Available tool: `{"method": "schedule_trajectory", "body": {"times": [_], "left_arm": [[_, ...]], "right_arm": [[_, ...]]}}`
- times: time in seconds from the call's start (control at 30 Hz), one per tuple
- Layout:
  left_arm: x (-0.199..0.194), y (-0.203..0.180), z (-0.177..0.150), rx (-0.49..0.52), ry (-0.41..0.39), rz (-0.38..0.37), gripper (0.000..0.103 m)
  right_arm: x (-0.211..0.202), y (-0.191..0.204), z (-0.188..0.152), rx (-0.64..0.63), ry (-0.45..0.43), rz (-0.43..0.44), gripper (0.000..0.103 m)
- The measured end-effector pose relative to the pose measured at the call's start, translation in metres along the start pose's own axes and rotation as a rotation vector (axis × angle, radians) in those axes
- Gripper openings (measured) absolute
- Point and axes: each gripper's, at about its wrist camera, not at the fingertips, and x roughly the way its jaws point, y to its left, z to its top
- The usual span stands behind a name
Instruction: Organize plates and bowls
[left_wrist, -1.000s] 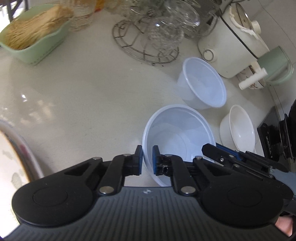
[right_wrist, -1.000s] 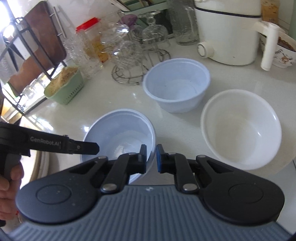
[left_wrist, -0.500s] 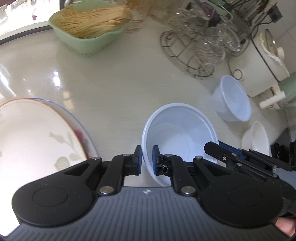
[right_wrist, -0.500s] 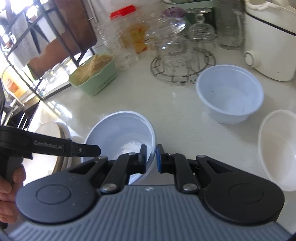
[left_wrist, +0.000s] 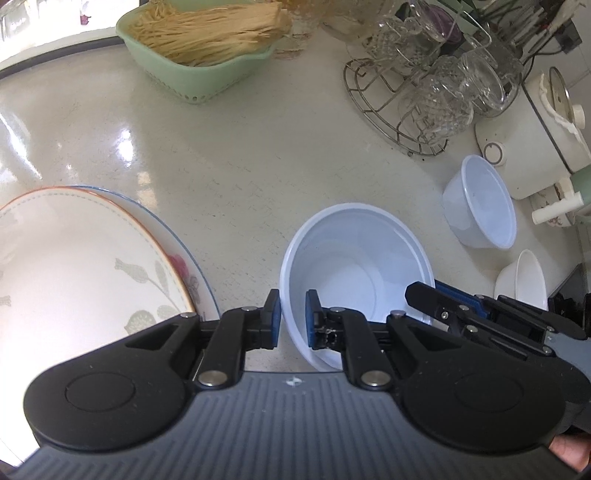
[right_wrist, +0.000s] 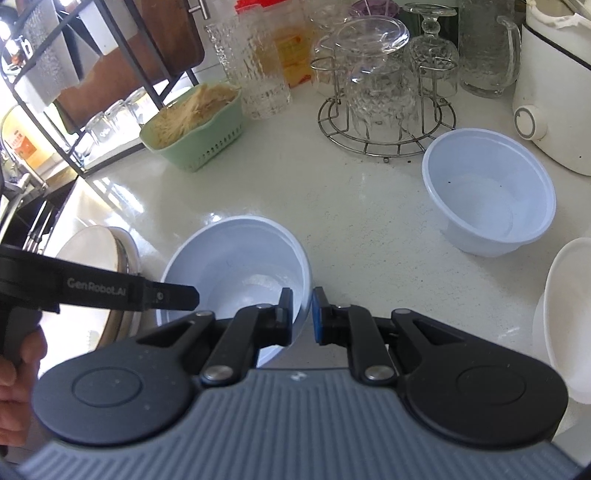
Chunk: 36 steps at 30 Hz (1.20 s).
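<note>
both tongs straddle pale bowl (left_wrist: 354, 273) rim.

Bowl (left_wrist: 354, 266) rim between opening hand-held gripper (left_wrist: 293, 314) jaws

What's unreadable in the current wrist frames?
- Pale blue plastic bowl, left wrist view: near wall hidden behind the left hand-held gripper, whose jaws are opening around the rim.
- Floral ceramic plate, left wrist view: cut off by the left edge.
- White bowl, right wrist view: cut off by the right edge.
</note>
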Motion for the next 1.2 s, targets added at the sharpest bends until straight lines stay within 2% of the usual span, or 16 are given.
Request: {"method": "schedule_trajectory", "body": {"times": [0.1,0.43,0.93,1.2], "left_arm": [[-0.006,0.002,0.001,-0.009,-0.017,0.004,0.026],[-0.052,-0.005,0.001,0.023,-0.120,0.038,0.027],[-0.136,-0.034,-0.016,0.077,-0.273,0.069,0.027],[-0.161,-0.048,-0.034,0.076,-0.304,0.052,0.027]], "right_arm": [[-0.005,0.002,0.002,-0.004,-0.013,0.007,0.015],[-0.034,0.012,0.010,-0.010,-0.092,-0.007,0.016],[-0.105,0.020,0.021,0.016,-0.205,0.032,0.016],[-0.133,0.026,0.017,0.003,-0.242,0.036,0.016]]}}
